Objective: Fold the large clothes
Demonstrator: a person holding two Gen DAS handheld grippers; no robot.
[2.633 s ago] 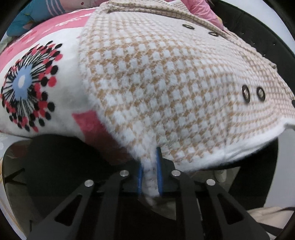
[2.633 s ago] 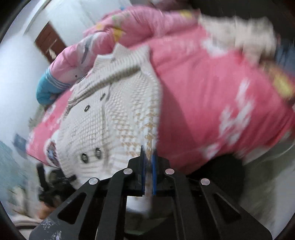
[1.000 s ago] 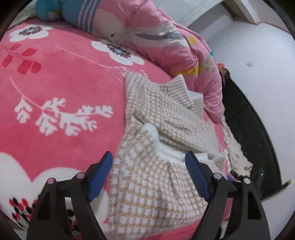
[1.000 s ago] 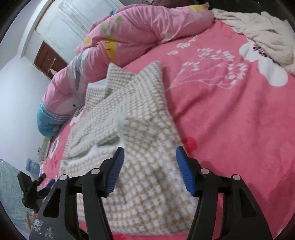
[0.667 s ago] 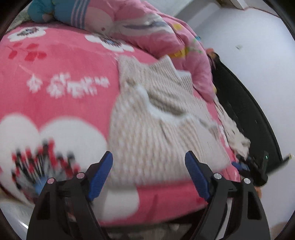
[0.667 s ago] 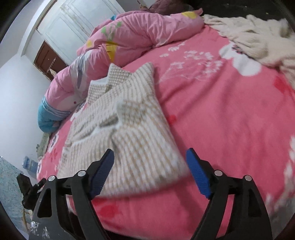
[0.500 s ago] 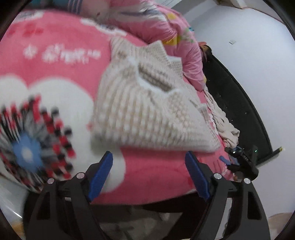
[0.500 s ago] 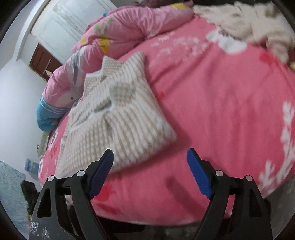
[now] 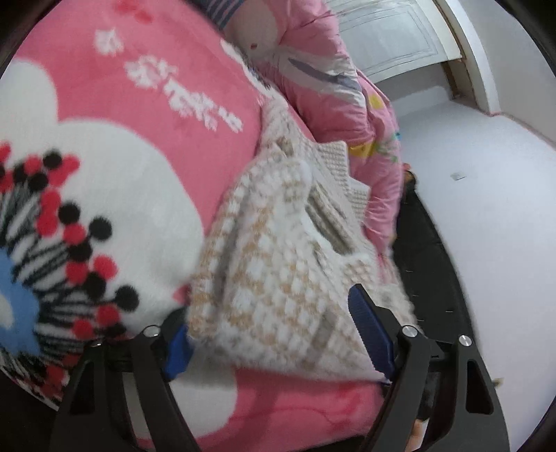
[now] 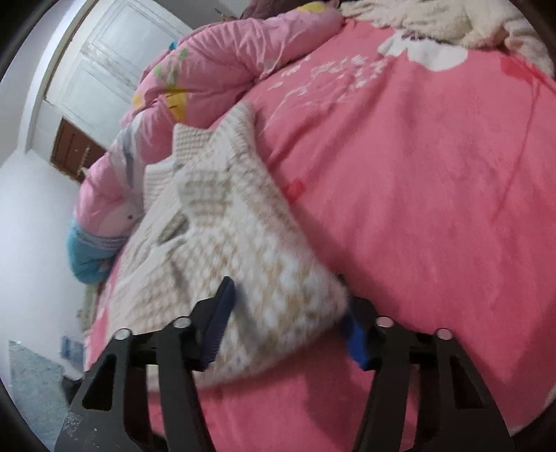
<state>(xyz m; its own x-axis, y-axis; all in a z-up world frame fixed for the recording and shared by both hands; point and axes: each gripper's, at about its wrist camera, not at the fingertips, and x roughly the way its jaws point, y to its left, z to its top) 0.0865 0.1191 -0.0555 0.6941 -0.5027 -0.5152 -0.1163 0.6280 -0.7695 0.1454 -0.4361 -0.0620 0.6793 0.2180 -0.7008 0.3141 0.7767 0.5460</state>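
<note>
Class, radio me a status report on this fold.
Both grippers open, jaws closing astride folded checked jacket. Jacket flat on pink blanket. Nothing in the way.

A pink fleece blanket [image 10: 434, 180] with white flowers lies under and ahead of my grippers. Far ahead, a rolled pink quilt [image 10: 226, 59] lies along the far edge of the bed. Beside its end I see a blue pillow [image 10: 87, 257], to the left of my right gripper. A cream fluffy cloth [image 10: 444, 21] lies far ahead to the right. Behind the quilt there is a white panelled door [image 9: 389, 38] and a white wall [image 9: 486, 194]. Left of my left gripper, the blanket shows one big flower with red and black dots [image 9: 66, 250].
</note>
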